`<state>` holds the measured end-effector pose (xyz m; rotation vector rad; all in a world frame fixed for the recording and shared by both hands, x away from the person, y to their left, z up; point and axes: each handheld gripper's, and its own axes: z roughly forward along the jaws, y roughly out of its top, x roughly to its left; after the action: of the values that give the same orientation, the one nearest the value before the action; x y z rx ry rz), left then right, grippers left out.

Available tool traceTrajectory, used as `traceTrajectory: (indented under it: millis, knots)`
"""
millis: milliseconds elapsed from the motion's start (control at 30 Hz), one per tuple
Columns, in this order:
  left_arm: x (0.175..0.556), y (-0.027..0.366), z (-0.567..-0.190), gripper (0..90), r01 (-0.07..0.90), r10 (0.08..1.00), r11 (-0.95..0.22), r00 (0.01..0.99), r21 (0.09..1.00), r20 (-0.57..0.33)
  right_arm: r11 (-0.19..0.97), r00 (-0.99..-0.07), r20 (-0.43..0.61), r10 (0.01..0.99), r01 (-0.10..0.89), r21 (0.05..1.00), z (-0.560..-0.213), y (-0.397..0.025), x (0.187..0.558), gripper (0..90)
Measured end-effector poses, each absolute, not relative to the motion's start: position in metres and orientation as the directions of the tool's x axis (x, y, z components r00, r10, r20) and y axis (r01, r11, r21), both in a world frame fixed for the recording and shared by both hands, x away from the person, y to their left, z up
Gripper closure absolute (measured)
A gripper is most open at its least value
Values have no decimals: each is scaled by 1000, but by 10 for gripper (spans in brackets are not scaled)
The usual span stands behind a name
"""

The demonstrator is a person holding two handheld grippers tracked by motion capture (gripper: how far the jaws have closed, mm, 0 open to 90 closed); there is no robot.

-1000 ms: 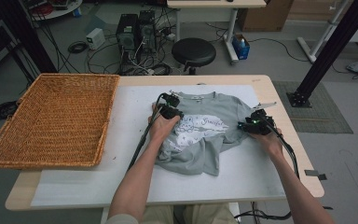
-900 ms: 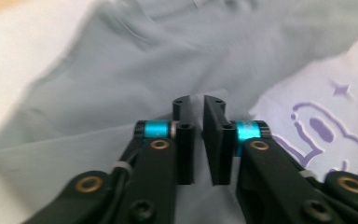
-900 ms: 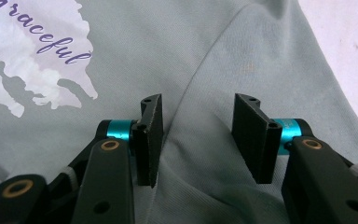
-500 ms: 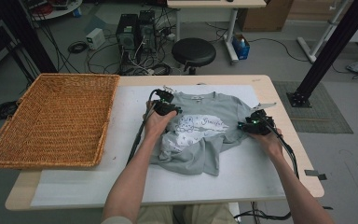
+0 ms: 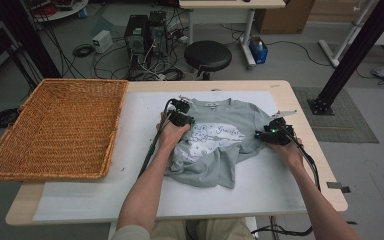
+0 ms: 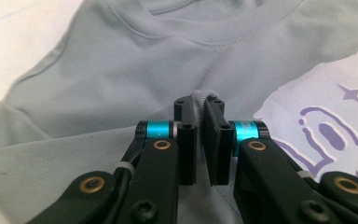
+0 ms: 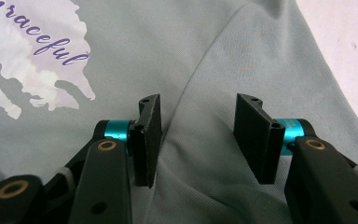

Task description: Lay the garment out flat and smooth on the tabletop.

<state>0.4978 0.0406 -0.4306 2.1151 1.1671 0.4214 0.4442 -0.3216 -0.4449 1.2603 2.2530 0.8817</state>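
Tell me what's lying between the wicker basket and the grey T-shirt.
Bare white mat, nothing else, in the high view between basket and T-shirt.

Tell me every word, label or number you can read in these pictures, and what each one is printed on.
"Graceful": purple script on the white print of the grey T-shirt, read in the right gripper view; the first letter is cut by the frame edge.
Small tag inside the T-shirt's collar, seen in the high view: too small to read.
Purple shapes and a star on the print in the left gripper view: drawing, no letters I can make out.
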Motion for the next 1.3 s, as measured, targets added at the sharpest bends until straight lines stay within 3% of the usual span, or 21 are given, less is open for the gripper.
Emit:
traceTrajectory:
  millis: [300, 633, 700, 767, 1000, 1133, 1300]
  knots:
    - [478, 83, -383, 850, 562, 876, -326, 482, 760, 19, 393, -506, -50, 861, 600, 696, -445, -321, 444, 520]
    - [437, 149, -364, 840, 601, 943, -226, 332, 767, 18, 399, -513, -51, 857, 598, 695, -445, -322, 445, 520]
    - [427, 156, -362, 768, 591, 951, -222, 306, 776, 39, 400, -513, -51, 857, 598, 694, -444, -321, 445, 520]
    - [420, 160, -358, 751, 580, 953, -226, 299, 783, 54, 402, -513, -53, 857, 600, 692, -444, -321, 445, 520]
    - [417, 148, -361, 659, 543, 913, -260, 407, 799, 21, 404, -508, -64, 859, 597, 693, -444, -320, 444, 519]
    - [420, 127, -377, 618, 575, 872, -303, 488, 760, -21, 395, -500, -56, 864, 604, 692, -444, -320, 444, 514]
    - [416, 113, -402, 606, 617, 859, -336, 510, 711, -37, 384, -501, -37, 865, 613, 691, -444, -321, 444, 512]
